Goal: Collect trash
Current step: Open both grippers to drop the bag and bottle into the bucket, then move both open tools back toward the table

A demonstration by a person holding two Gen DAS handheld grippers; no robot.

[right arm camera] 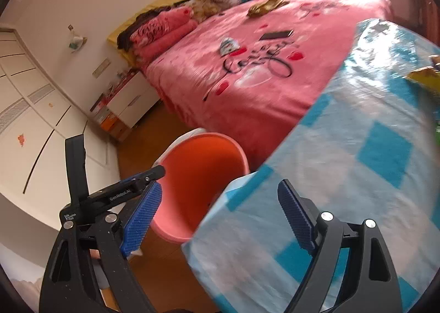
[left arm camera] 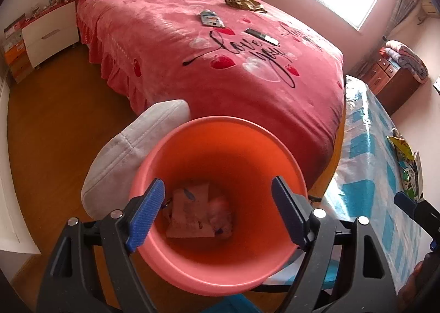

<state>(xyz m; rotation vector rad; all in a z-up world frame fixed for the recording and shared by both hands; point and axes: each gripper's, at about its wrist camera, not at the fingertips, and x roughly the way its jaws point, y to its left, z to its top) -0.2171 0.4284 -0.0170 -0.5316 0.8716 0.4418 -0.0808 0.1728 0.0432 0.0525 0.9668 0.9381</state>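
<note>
An orange-pink trash bin stands on the floor with crumpled paper and a wrapper at its bottom. My left gripper hangs open and empty right over its mouth. The bin also shows in the right wrist view. My right gripper is open and empty over the near corner of the blue-checked table. On the pink bed lie a gold wrapper, a small printed packet and a black and white stick. Snack bags lie on the table.
A grey cushion leans beside the bin on the wooden floor. A white nightstand stands left of the bed, a wooden dresser at the right. White wardrobe doors fill the left wall.
</note>
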